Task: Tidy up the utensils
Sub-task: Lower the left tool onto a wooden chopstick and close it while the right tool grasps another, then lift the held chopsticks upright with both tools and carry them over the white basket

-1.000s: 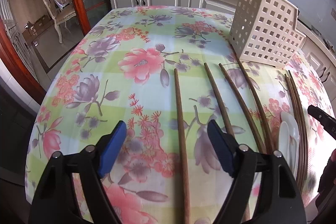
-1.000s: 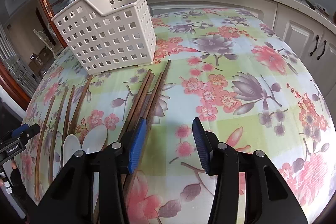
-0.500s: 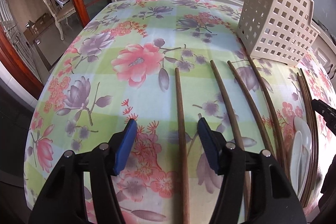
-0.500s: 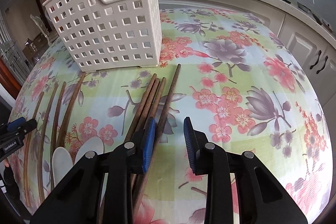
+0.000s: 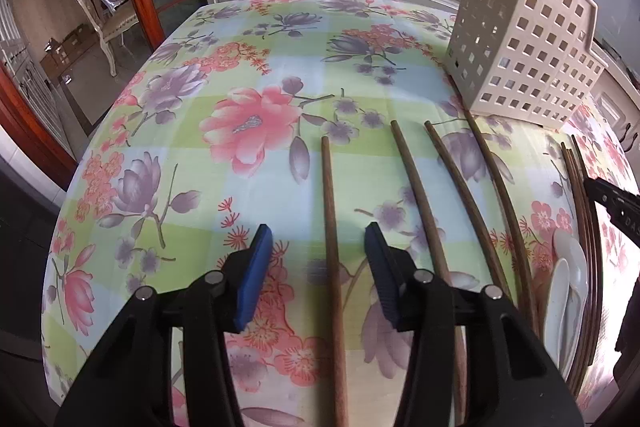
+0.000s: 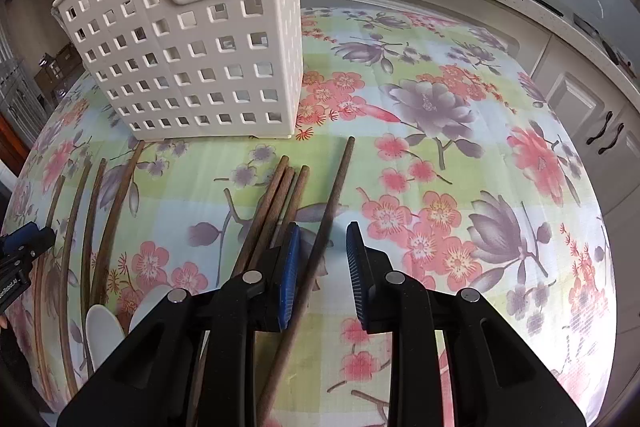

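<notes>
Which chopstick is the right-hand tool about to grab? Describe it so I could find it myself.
Start at the white perforated basket on the floral tablecloth. Just in front of its right corner lies a bundle of three chopsticks. The one you want is the single chopstick lying apart to their right, running between the open fingers of the right hand-held gripper.

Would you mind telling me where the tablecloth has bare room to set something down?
Free: the cloth left of the leftmost chopstick, and right of the lone chopstick. Crowded: between them, chopsticks and white spoons in front of the basket.
</notes>
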